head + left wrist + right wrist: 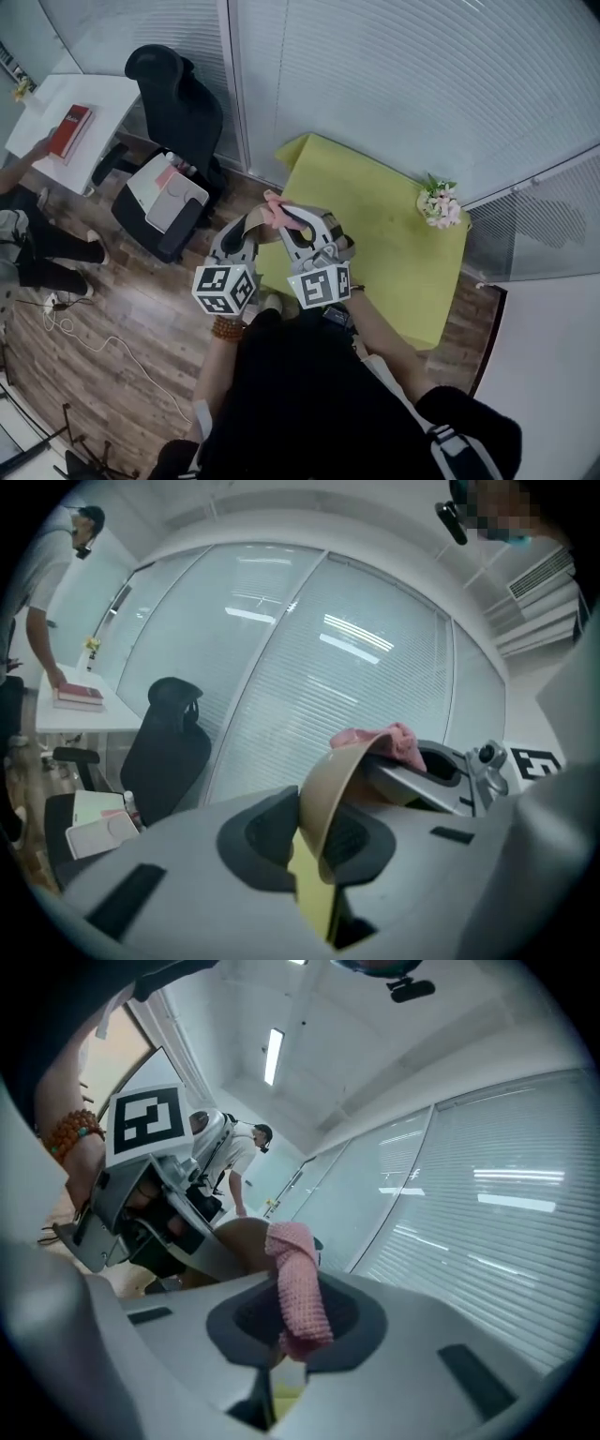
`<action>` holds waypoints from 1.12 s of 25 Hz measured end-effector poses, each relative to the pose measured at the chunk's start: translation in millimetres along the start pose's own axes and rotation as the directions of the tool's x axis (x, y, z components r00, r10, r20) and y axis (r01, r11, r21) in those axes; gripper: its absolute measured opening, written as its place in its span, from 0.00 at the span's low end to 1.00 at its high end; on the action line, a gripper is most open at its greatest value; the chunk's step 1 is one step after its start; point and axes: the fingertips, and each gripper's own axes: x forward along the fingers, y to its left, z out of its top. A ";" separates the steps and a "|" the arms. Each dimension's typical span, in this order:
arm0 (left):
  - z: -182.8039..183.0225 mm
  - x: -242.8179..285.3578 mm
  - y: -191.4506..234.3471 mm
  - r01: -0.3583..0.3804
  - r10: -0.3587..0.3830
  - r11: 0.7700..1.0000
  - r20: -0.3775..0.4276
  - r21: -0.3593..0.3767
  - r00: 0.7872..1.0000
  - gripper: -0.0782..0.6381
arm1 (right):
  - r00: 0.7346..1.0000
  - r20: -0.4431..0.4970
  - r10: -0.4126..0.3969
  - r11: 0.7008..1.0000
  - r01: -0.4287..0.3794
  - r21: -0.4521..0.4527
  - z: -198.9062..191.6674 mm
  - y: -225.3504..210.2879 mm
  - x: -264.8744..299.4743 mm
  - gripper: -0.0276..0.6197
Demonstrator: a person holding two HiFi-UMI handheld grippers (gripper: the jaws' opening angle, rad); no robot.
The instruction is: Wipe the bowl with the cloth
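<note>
Both grippers are raised side by side over the near left corner of the yellow-green table point(394, 253). My left gripper point(246, 225) is shut on the rim of a tan bowl point(330, 794), which it holds on edge in the air. My right gripper point(298, 221) is shut on a pink cloth point(300, 1288). The cloth's free end point(386, 742) lies over the bowl's upper rim, at its hollow side. In the head view the cloth point(276, 210) shows as a pink tuft between the fingertips, and the bowl is mostly hidden there.
A small bunch of flowers point(441, 204) stands at the table's far right corner. A black office chair point(173, 112) with papers on its seat is at the left, beyond it a white desk point(66, 117) with a red book. A person point(23, 234) sits at the far left. Blinds cover the glass wall behind.
</note>
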 end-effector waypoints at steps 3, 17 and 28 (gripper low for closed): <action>17.6 -8.0 -9.3 0.009 -0.010 0.999 0.043 0.033 0.999 0.16 | 0.998 0.012 -0.061 0.995 0.060 0.077 10.5 -9.7 -9.9 0.09; 41.5 12.8 -89.6 0.235 -0.209 0.960 0.163 -0.155 0.964 0.18 | 0.952 -0.038 -0.303 0.742 0.261 0.618 -25.8 -69.7 -81.5 0.08; 31.9 20.3 -90.9 0.263 -0.221 0.925 0.176 -0.274 0.959 0.19 | 0.968 -0.095 -0.233 0.322 0.169 0.932 -65.6 -55.5 -82.4 0.08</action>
